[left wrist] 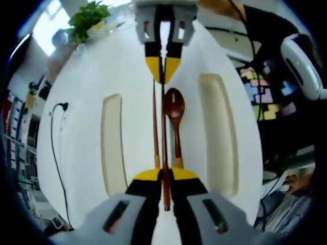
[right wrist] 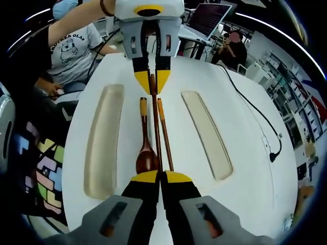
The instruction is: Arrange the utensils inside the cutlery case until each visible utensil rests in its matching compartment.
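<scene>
White tabletop point(left wrist: 122, 66) carries everything in the left gripper view: two long cream case halves, the one at left point(left wrist: 113, 143) and the one at right point(left wrist: 218, 132), lie parallel with bare table between them. In that gap a wooden spoon point(left wrist: 174, 115) lies bowl away from the camera, beside a thin chopstick point(left wrist: 155, 127). The left gripper point(left wrist: 164, 176) has its yellow-tipped jaws nearly together, pinched on a second chopstick point(left wrist: 164, 153) that runs straight ahead to the right gripper point(left wrist: 163, 66), whose jaws close on its far end. A potted plant point(left wrist: 89, 19) stands at the table's far edge, a black cable point(left wrist: 55, 148) trails at left, and a person in dark clothing point(left wrist: 265, 71) stands at right. In the right gripper view, the right gripper point(right wrist: 161, 177) clamps narrowly on the same chopstick point(right wrist: 156, 117), the left gripper point(right wrist: 151, 81) gripping its opposite end. The spoon point(right wrist: 145, 148) lies just left of it, the other chopstick point(right wrist: 164, 135) just right, both between the two cream trays point(right wrist: 104, 143) point(right wrist: 204, 132). A laptop point(right wrist: 204, 18) sits beyond.
</scene>
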Demonstrator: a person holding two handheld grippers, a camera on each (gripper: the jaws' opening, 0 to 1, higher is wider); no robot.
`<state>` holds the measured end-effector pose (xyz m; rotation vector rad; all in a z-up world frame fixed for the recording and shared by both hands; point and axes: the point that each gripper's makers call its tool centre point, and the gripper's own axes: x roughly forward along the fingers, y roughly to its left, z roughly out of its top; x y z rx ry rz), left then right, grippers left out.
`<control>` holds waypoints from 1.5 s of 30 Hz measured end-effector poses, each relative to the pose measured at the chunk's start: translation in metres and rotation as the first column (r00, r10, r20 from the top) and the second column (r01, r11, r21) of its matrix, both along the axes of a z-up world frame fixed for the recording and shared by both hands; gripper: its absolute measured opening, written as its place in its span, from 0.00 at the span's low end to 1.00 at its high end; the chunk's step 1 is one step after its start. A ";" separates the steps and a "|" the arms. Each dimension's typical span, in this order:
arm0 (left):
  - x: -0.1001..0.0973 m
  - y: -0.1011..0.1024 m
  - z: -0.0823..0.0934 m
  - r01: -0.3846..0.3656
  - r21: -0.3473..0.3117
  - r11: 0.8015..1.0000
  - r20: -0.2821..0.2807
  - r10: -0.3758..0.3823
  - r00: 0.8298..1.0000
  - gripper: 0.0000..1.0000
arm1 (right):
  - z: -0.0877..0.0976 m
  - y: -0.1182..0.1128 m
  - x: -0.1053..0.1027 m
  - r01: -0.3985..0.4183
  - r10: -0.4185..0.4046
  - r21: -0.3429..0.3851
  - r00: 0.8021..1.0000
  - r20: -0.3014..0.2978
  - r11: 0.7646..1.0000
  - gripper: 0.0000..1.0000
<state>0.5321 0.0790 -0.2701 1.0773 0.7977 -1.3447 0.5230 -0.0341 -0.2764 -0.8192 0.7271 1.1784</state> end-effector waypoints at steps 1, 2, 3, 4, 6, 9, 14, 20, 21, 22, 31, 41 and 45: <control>-0.003 0.000 0.000 0.003 -0.001 1.000 -0.004 -0.003 1.000 0.06 | 0.000 0.000 -0.002 -0.001 0.001 0.001 1.000 -0.003 1.000 0.01; -0.007 0.001 -0.001 0.008 0.000 1.000 -0.010 -0.008 1.000 0.06 | -0.001 0.001 -0.005 -0.003 0.003 0.004 1.000 -0.010 1.000 0.01; -0.009 0.002 -0.001 0.008 0.000 1.000 -0.013 -0.008 1.000 0.06 | -0.001 0.001 -0.008 0.000 0.000 0.009 1.000 -0.017 1.000 0.01; -0.014 0.002 -0.002 0.012 0.000 1.000 -0.023 -0.012 1.000 0.05 | -0.002 0.002 -0.012 0.000 0.000 0.010 1.000 -0.023 1.000 0.01; -0.023 0.003 -0.003 0.018 0.002 1.000 -0.030 -0.018 0.999 0.05 | -0.003 0.003 -0.019 0.002 -0.001 0.014 1.000 -0.030 1.000 0.01; -0.037 0.006 -0.007 0.048 0.007 0.999 -0.052 -0.047 0.998 0.05 | -0.007 0.006 -0.030 0.004 -0.004 0.011 0.999 -0.046 1.000 0.01; -0.050 0.010 -0.011 0.049 0.005 0.999 -0.083 -0.048 0.995 0.05 | -0.011 0.010 -0.047 -0.005 0.005 -0.001 0.997 -0.074 1.000 0.01; -0.065 0.013 -0.014 0.055 -0.020 0.998 -0.120 -0.057 0.991 0.05 | -0.014 0.013 -0.062 0.001 0.000 0.009 0.994 -0.112 1.000 0.01; -0.066 0.014 -0.015 0.059 -0.019 0.998 -0.122 -0.061 0.991 0.05 | -0.015 0.014 -0.065 0.001 0.000 0.013 0.993 -0.120 1.000 0.01; -0.068 0.015 -0.016 0.059 -0.021 0.998 -0.128 -0.061 0.990 0.05 | -0.016 0.014 -0.067 -0.001 0.003 0.014 0.992 -0.128 1.000 0.01; -0.074 0.019 -0.023 0.053 -0.036 0.998 -0.162 -0.058 0.985 0.05 | -0.024 0.019 -0.076 -0.011 0.012 0.007 0.985 -0.174 1.000 0.01; -0.072 0.014 -0.031 0.081 -0.058 0.995 -0.139 -0.088 0.986 0.06 | -0.030 0.013 -0.075 -0.003 0.002 -0.006 0.982 -0.188 1.000 0.01; -0.070 0.013 -0.033 0.081 -0.064 0.995 -0.126 -0.089 0.988 0.06 | -0.032 0.013 -0.074 -0.009 0.009 -0.004 0.984 -0.176 1.000 0.01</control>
